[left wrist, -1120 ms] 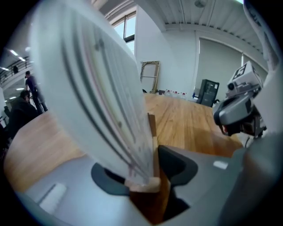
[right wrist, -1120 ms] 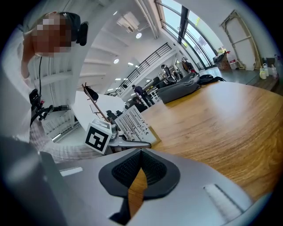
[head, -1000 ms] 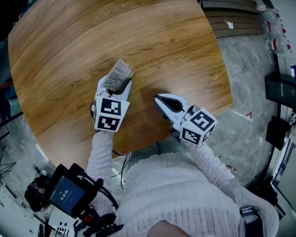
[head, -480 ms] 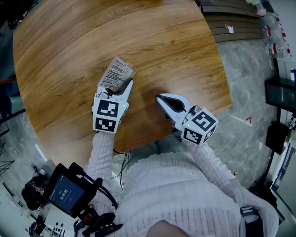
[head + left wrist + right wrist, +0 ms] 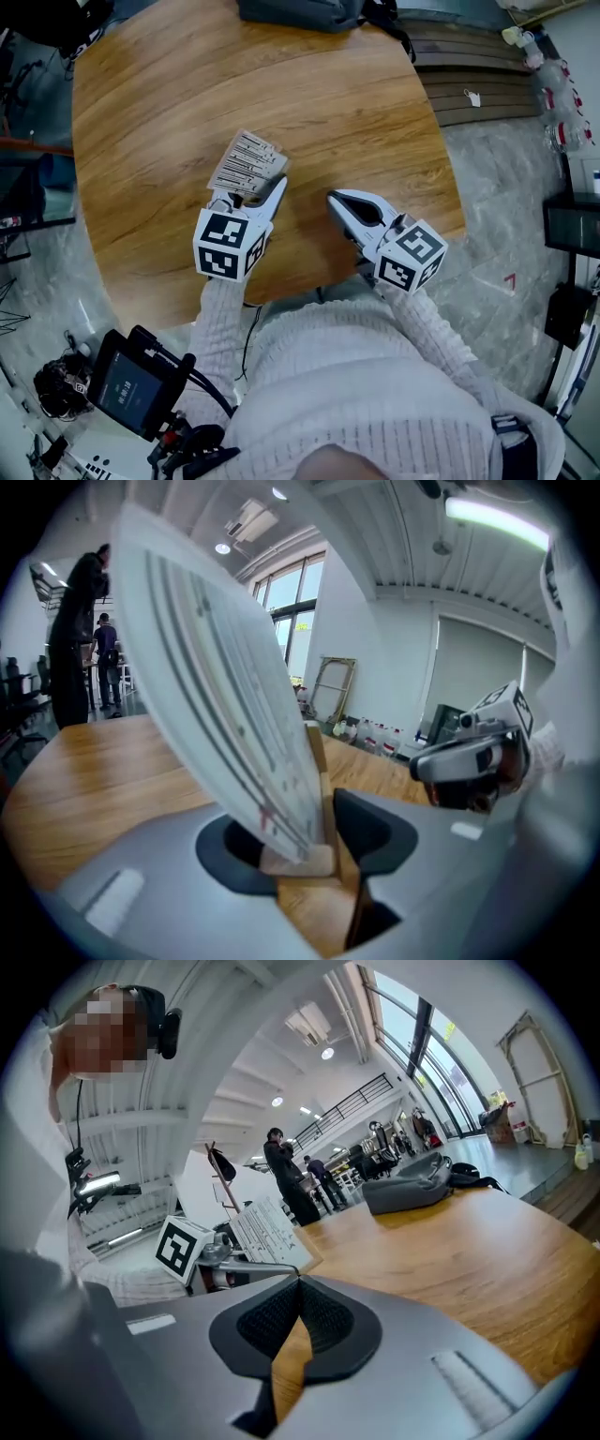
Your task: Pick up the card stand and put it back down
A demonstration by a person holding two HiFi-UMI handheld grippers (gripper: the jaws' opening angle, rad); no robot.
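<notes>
The card stand [image 5: 246, 164] is a small wooden base [image 5: 302, 859] with a white printed card [image 5: 220, 686] standing in it. My left gripper [image 5: 246, 198] is shut on the base and holds the stand tilted, a little above the round wooden table [image 5: 356, 103]. In the left gripper view, the gripper's [image 5: 309, 855] dark pads press the base from both sides. My right gripper [image 5: 332, 198] hovers just to the right of it, shut with nothing between its pads. The right gripper view shows its own jaws [image 5: 298, 1283] closed and the card stand [image 5: 265, 1227] to the left.
A dark bag [image 5: 300, 11] lies at the table's far edge. Wooden steps [image 5: 469, 75] run at the right. A device with a screen [image 5: 127, 394] sits at the lower left on the floor side. People [image 5: 281, 1171] stand far off.
Both grippers have risen. The left one has carried the card stand up and slightly right in the head view, rolling a little. The right gripper stays shut and empty.
</notes>
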